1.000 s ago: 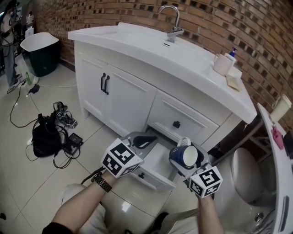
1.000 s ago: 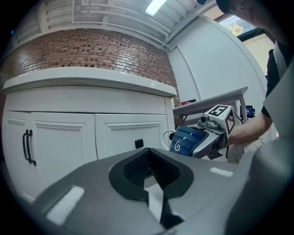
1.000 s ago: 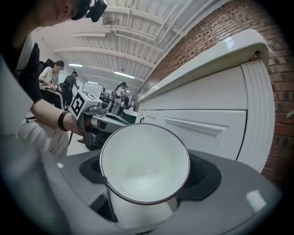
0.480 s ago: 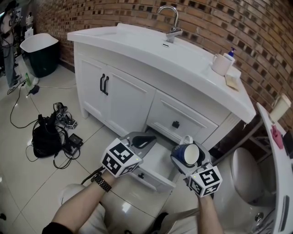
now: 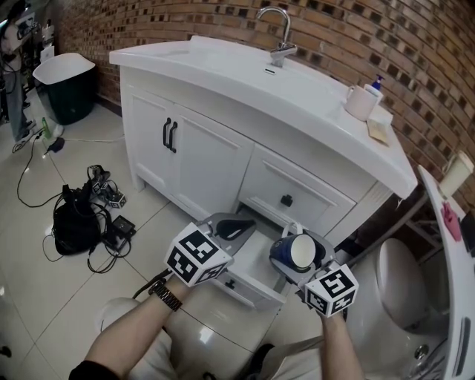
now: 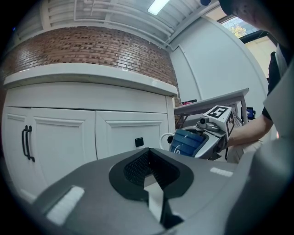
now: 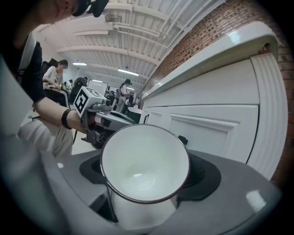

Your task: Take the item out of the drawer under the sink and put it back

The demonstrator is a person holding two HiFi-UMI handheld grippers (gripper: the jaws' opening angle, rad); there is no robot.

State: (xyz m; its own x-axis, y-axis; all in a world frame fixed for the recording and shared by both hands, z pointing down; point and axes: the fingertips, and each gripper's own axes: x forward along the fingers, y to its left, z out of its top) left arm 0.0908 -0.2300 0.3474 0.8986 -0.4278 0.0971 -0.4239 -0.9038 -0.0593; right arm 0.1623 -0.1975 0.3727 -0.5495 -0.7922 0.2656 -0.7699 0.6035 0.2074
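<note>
— Brick wall (image 5: 178,22) at the back, white sink cabinet (image 5: 223,185) in front of it. Take the open drawer (image 5: 249,263) as the mark: what lies to its left?

— Well to the left of the drawer, a bin (image 5: 63,82) stands by the wall. Closer to the drawer, a black bag (image 5: 74,223) lies on the floor (image 5: 44,297). Nearer again are the cabinet's two doors (image 5: 159,145), both closed.

— And the left gripper (image 5: 234,228)?

— It hangs over the drawer's left edge. Its own view shows the jaws drawn together at the tips, with only a thin slit behind them and nothing between them.

— So where is the mug (image 5: 295,252)?

— Out of the drawer. It hangs above the drawer's right side, tipped over with its mouth toward the person, in the right gripper (image 5: 298,263). Those jaws are closed on the mug's blue body, one on each side. That gripper's view looks straight into its white inside.

— How far along, then?

— I'd judge the first half done: the drawer stands pulled out and the mug is lifted clear. What's left is to lower it back in and let go. Shutting the drawer may follow, though the task doesn't ask for it.

— Anything right of the drawer?

— A toilet (image 5: 401,289), near the cabinet's end.
</note>
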